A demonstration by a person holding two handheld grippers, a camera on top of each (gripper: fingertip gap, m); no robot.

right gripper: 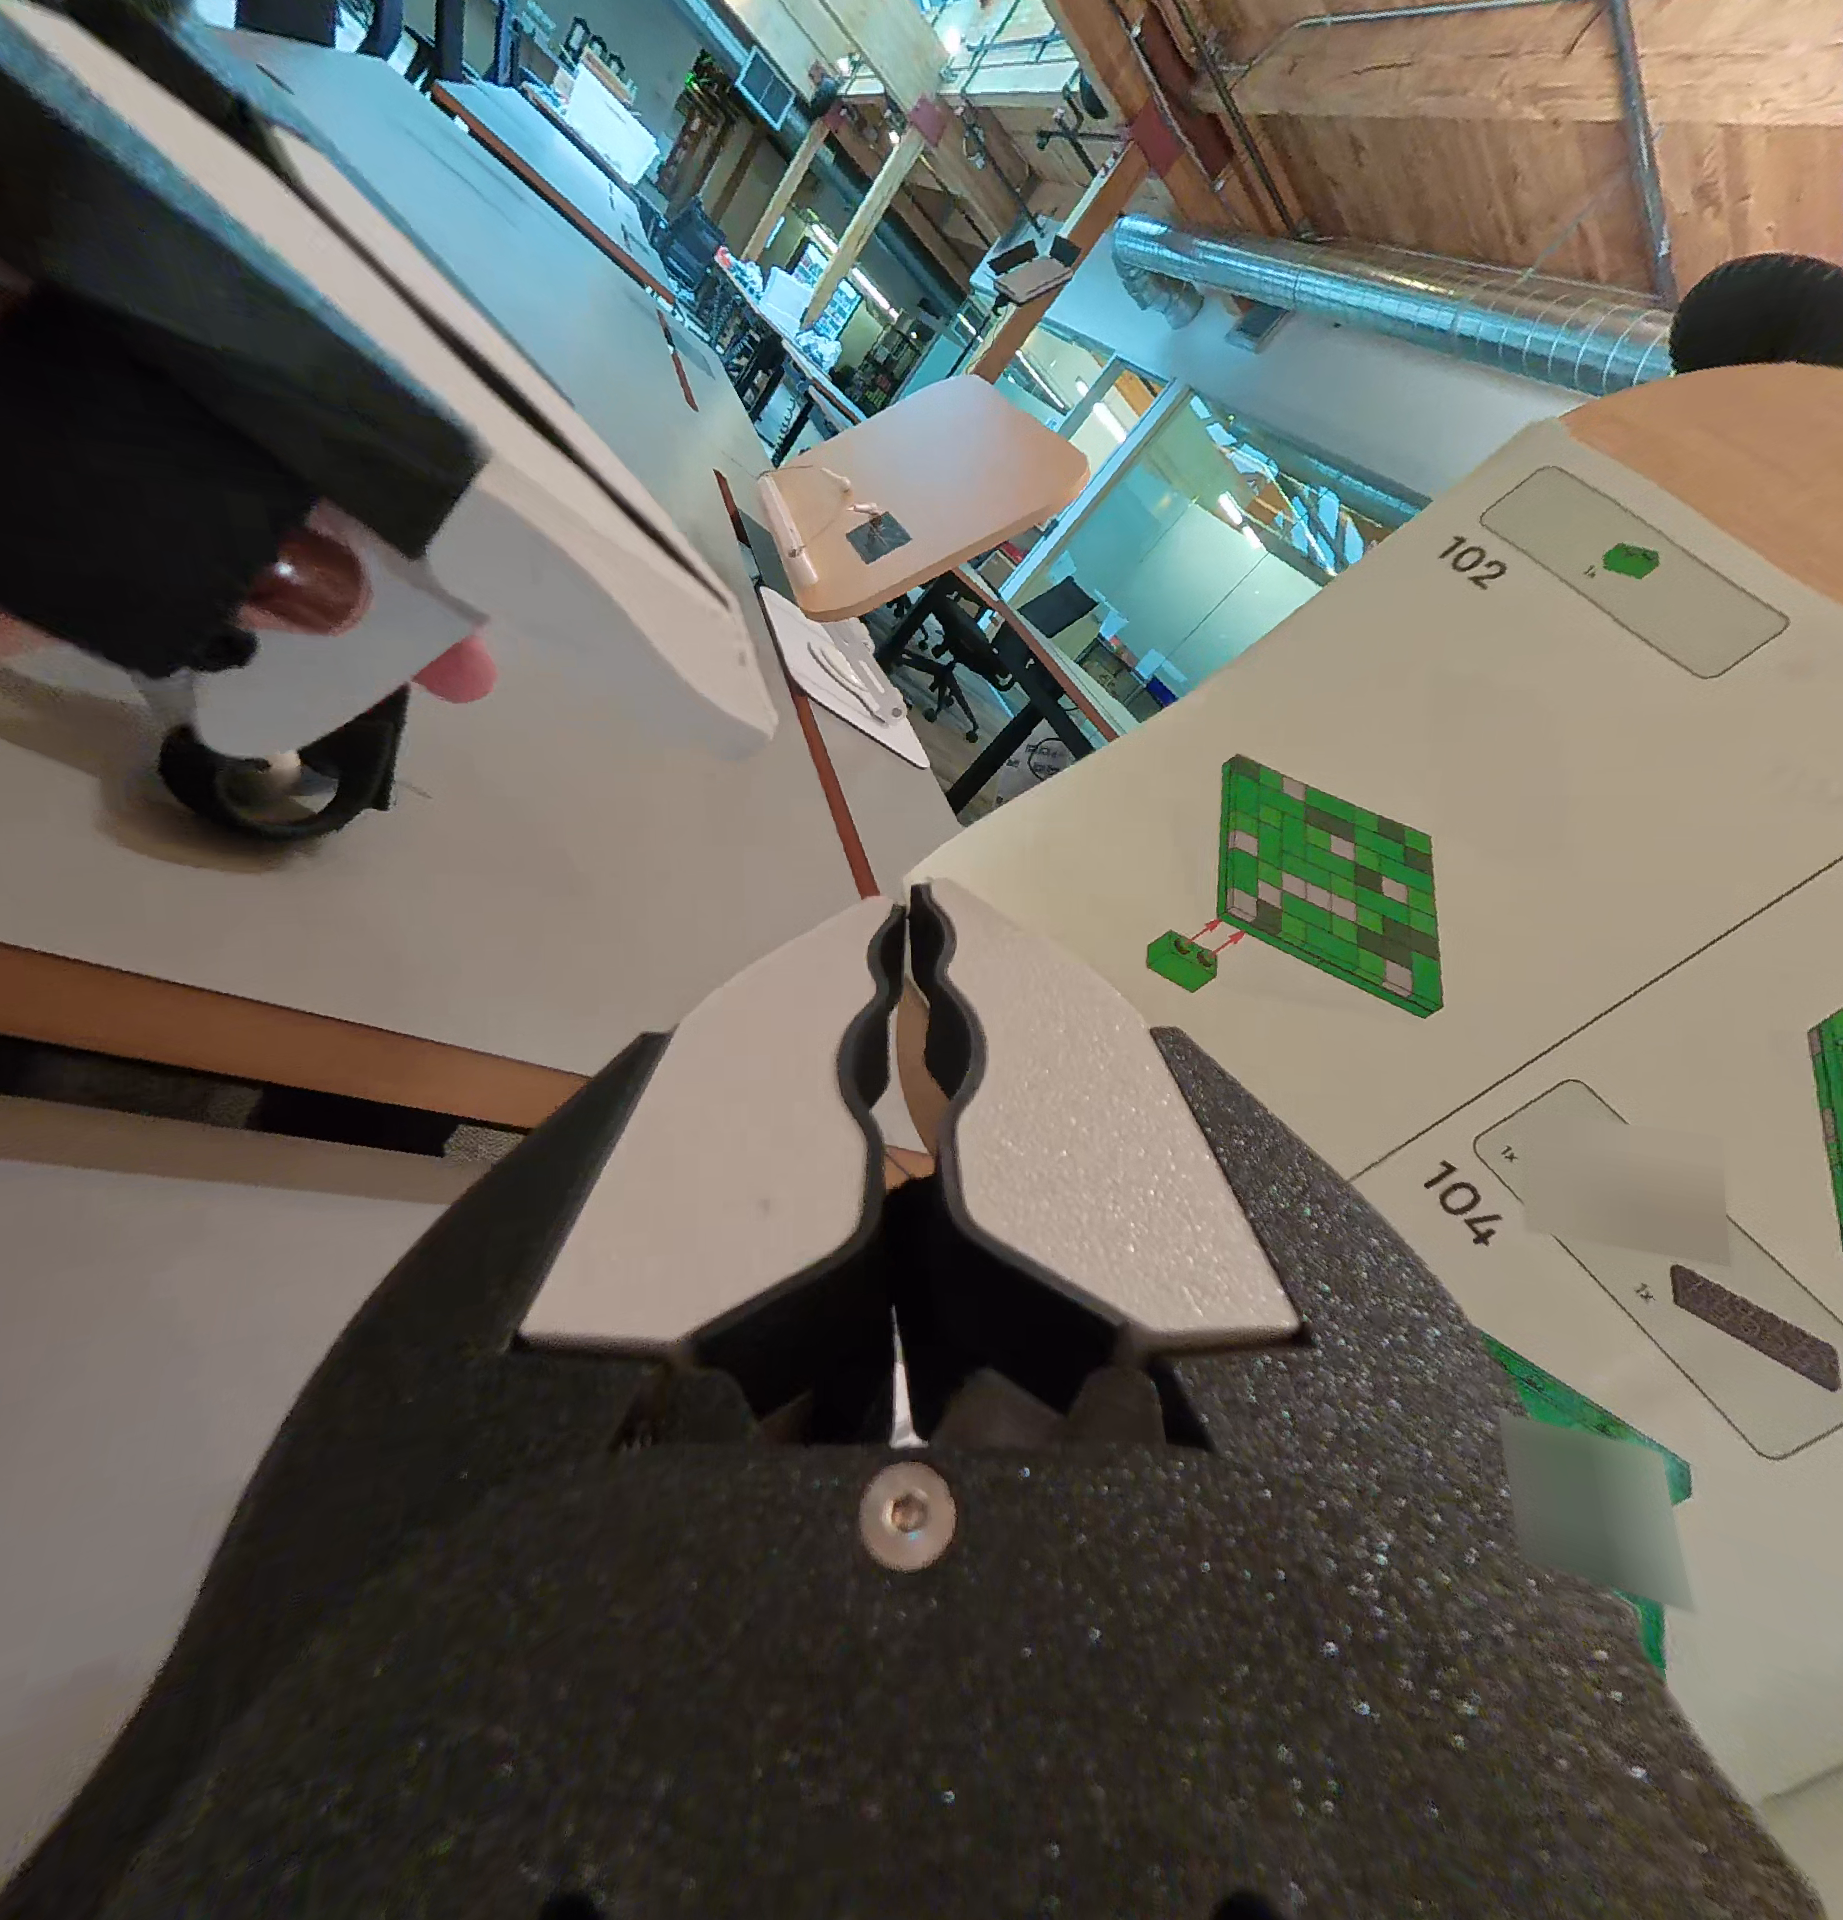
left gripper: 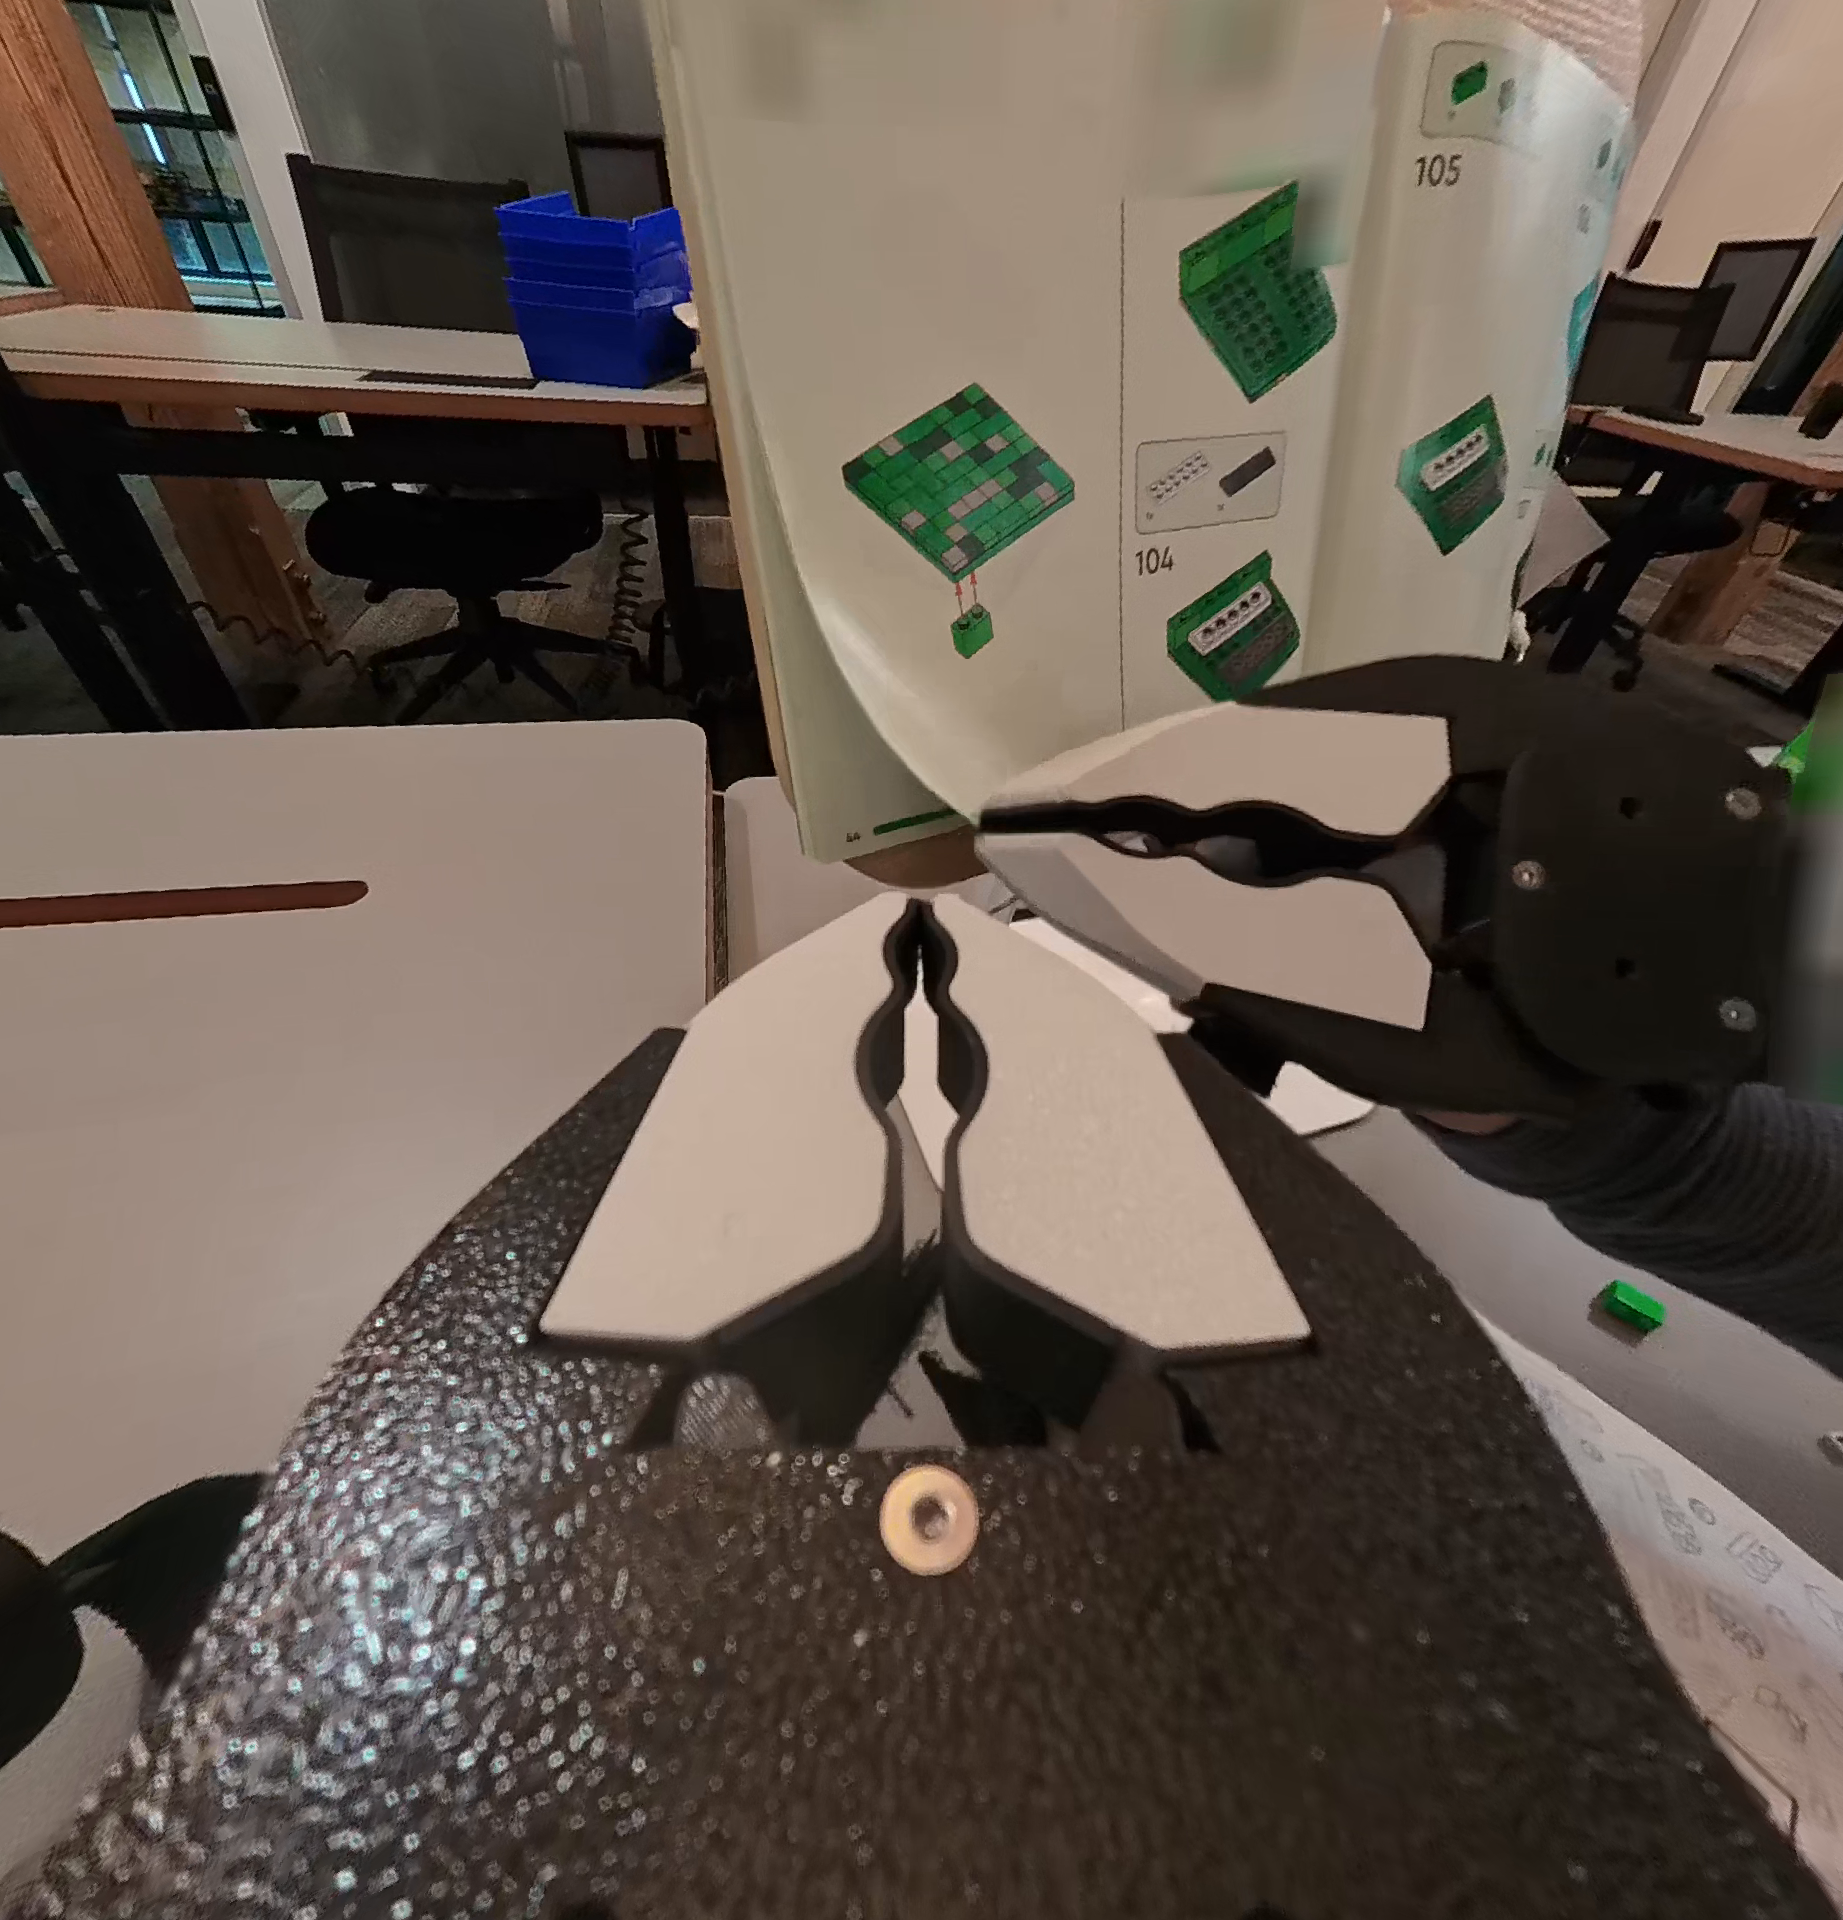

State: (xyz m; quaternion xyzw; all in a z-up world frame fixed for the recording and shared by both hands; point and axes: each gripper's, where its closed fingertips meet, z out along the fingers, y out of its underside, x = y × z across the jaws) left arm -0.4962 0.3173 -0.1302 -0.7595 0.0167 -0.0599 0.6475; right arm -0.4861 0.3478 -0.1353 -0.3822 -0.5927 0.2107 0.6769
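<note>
One instruction booklet [left gripper: 1000,312] with pictures of green brick builds stands upright above the pale worktop [left gripper: 273,1039], its pages fanned and its lower edge just clear of the surface. The right gripper [left gripper: 990,821] comes in from the side with its fingers pinching the bottom corner of the front page [left gripper: 896,582]; the right wrist view shows a sliver of paper running back between them. The left gripper [left gripper: 922,914] points up at the booklet's lower edge with its fingers pressed together, their tips touching or just below that edge. My judgement is that a hold this close to the corner of so thin a sheet bears little pull: the page should travel in a gentle arc about the spine, not away from it, and the booklet should be steadied low down so that the other pages do not drag along. A dark sleeve [left gripper: 1675,1195] runs back from the right gripper, a small green brick [left gripper: 1632,1304] lies on the worktop beneath it, and a printed sheet [left gripper: 1727,1662] lies beside that. Blue bins [left gripper: 595,291] are stacked on a far desk. The booklet's top is cut off, so I cannot tell what carries it, nor whether the left fingers have caught any paper or the brownish backing at its foot.
</note>
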